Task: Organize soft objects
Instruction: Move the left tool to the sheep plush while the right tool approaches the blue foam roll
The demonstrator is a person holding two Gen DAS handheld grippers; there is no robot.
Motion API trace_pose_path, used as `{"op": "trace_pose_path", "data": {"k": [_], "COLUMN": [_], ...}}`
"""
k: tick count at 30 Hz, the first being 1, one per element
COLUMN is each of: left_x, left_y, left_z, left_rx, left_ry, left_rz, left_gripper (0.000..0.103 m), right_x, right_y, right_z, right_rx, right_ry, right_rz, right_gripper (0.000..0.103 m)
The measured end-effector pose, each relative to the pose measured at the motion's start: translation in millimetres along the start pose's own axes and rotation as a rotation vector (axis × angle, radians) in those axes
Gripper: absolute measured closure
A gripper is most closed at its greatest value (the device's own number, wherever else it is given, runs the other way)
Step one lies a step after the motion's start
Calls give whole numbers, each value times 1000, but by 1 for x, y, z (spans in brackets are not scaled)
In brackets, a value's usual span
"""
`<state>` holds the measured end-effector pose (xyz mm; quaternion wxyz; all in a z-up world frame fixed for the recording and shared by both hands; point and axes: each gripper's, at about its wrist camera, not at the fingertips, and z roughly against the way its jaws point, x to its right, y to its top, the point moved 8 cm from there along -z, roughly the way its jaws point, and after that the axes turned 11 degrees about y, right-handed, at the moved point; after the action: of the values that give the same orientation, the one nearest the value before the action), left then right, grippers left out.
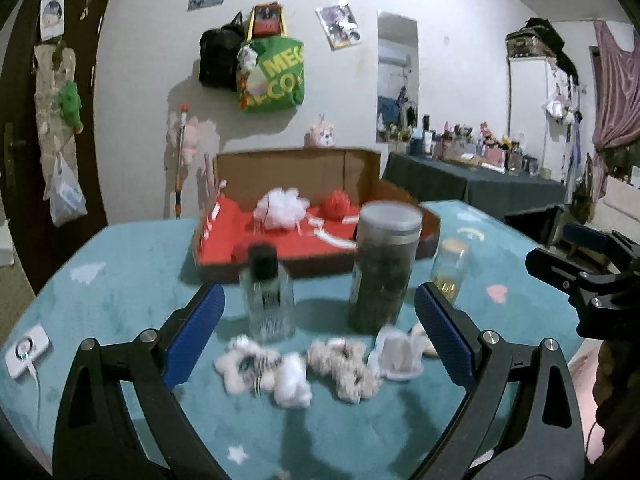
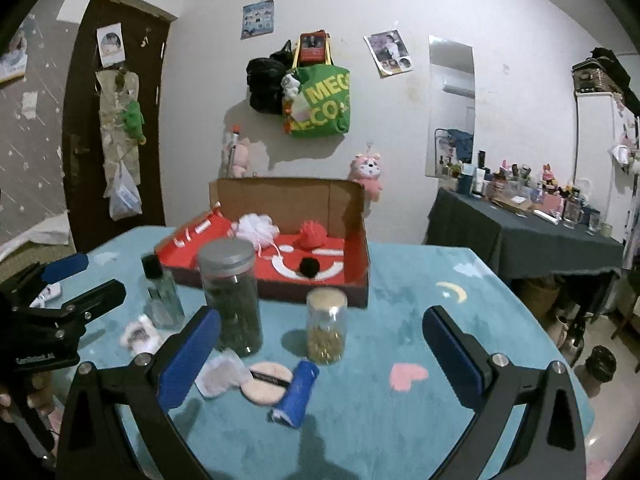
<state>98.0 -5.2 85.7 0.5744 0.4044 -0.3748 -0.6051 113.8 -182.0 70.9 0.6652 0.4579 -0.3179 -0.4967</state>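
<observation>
Soft objects lie in two places on the teal table cover (image 2: 400, 432): some inside the open cardboard box (image 2: 348, 208) with its red lining, the rest loose on the cloth in front of it. In the box sit a white mesh puff (image 2: 256, 228), a red puff (image 2: 314, 234) and a small black pompom (image 2: 309, 267). Before the box stand three hard containers: a tall dark-filled jar with a grey lid (image 2: 231, 300), a smaller jar of yellowish grains (image 2: 326, 328) and a clear bottle with a black cap (image 2: 160, 292). The left gripper (image 1: 320, 340) has its blue-padded jaws spread wide with nothing pinched; below them lie a white-and-striped fluffy piece (image 1: 248, 364), a beige scrunchie (image 1: 344, 368), a white pouch (image 1: 396, 356) and a small white ball (image 1: 292, 384). The right gripper (image 2: 320, 352) is spread wide too and grips nothing; between its jaws on the cloth lie a rolled blue cloth (image 2: 296, 392) and a round pink powder puff (image 2: 266, 382), touching each other.
</observation>
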Motion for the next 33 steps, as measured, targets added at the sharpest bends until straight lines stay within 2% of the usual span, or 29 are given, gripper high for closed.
{"op": "trace_pose_path", "data": {"k": [5, 9, 23, 33], "left_x": [0, -3, -42, -58], "left_y": [-35, -52, -67, -70], "left_z": [-19, -28, -51, -67], "left_rx": [-105, -152, -255, -304], "left_ry": [1, 1, 37, 58], "left_rz": [4, 11, 52, 16], "left_gripper": [6, 6, 6, 6], "right_x": [2, 5, 13, 23], "right_y": [-35, -56, -75, -85], "right_z": [-19, -32, -48, -64], "right_rx": [-63, -112, -168, -207], "right_ry": [1, -8, -31, -40], "right_rz": [-38, -58, -98, -133], "right_gripper": [0, 0, 0, 0]}}
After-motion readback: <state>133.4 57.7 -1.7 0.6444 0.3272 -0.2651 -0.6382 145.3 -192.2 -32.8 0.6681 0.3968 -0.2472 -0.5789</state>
